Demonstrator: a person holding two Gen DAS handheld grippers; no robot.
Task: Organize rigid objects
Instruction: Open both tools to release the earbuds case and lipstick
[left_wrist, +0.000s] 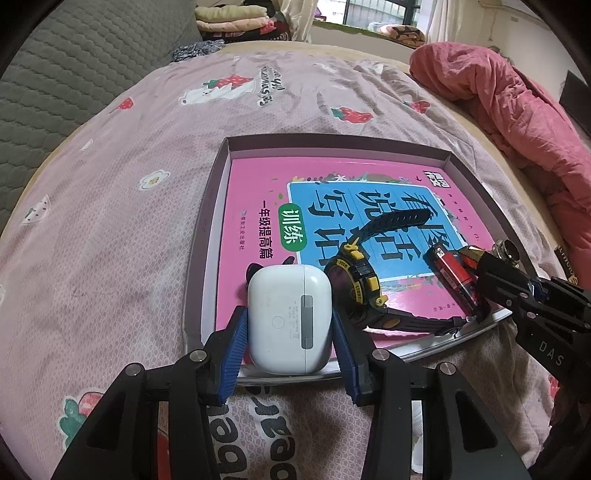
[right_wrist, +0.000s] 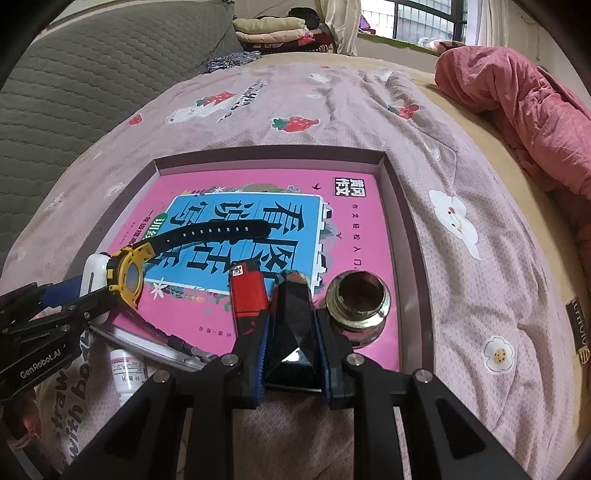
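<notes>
A shallow box tray (left_wrist: 207, 236) (right_wrist: 406, 206) lies on the bed with a pink book (left_wrist: 258, 192) (right_wrist: 354, 229) inside. On the book lie a black-and-yellow watch (left_wrist: 356, 273) (right_wrist: 127, 275), a red battery (left_wrist: 456, 278) (right_wrist: 247, 291) and a metal fitting (right_wrist: 358, 299). My left gripper (left_wrist: 290, 332) has its blue pads on both sides of a white earbuds case (left_wrist: 288, 317) at the tray's near edge. My right gripper (right_wrist: 291, 350) is shut on a dark prism-shaped block (right_wrist: 291, 325) between battery and fitting.
A small white pill bottle (right_wrist: 123, 369) lies on the strawberry-print quilt (left_wrist: 110, 221) just outside the tray's near edge. A pink duvet (left_wrist: 517, 103) is heaped at the right. A grey quilted headboard (left_wrist: 55, 81) and folded clothes (left_wrist: 232, 18) are at the back left.
</notes>
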